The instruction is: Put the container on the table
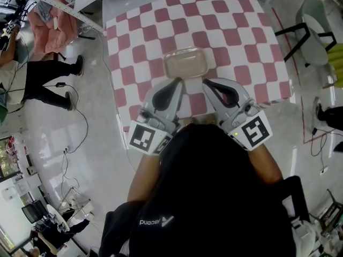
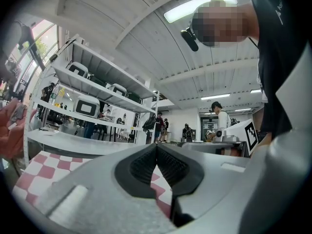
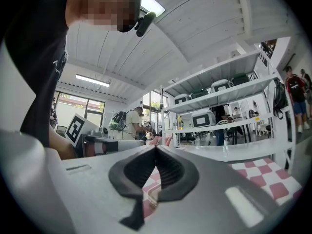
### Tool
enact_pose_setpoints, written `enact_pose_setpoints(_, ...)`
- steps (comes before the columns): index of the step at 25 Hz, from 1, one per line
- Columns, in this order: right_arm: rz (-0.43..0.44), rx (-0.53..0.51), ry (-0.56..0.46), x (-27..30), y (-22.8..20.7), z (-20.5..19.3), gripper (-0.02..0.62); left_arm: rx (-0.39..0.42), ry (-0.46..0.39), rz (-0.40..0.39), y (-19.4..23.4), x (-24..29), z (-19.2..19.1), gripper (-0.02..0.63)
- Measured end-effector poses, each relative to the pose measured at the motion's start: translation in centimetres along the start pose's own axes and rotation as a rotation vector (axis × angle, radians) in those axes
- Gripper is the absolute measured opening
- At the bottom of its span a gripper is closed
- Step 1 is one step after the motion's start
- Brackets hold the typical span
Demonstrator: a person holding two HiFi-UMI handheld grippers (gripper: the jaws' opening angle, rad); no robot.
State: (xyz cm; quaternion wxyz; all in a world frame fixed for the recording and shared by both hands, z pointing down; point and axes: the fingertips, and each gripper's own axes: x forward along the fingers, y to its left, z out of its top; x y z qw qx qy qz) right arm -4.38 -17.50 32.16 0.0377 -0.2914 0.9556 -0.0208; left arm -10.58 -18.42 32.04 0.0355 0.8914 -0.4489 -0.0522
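- Head view first: the clear plastic container [image 1: 185,63] sits flat on the table [image 1: 236,31], on the pink-and-white checked cloth, near the middle of the side closest to the person.
- Left gripper [image 1: 178,82] comes in from the container's 7 o'clock, with its tip right at the near edge of the tub.
- Right gripper [image 1: 206,82] mirrors it from 5 o'clock, its tip also right at that near edge.
- So the container lies at 12 o'clock from both tips, straight ahead. Whether either tip touches it, I cannot tell.
- Left gripper view: the ribbed black pads are pressed together, clenched on nothing.
- Right gripper view: same story, the pads meet and nothing is caught between them.
- Writing: the person's black shirt [image 1: 214,197] carries white lettering, upside down from this camera, reading "Ascend" beside a small logo.
- Each gripper wears a cube with a black-and-white square marker, one on the left [image 1: 146,138] and one on the right [image 1: 254,130].
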Motion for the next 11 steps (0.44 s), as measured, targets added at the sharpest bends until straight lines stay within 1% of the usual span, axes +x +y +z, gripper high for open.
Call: enact_pose_setpoints(11, -0.002, 0.002, 0.002, 0.27, -0.24, -0.06, 0.003, 0.004, 0.004, -0.004, 0.33, 0.29, -0.04, 0.011)
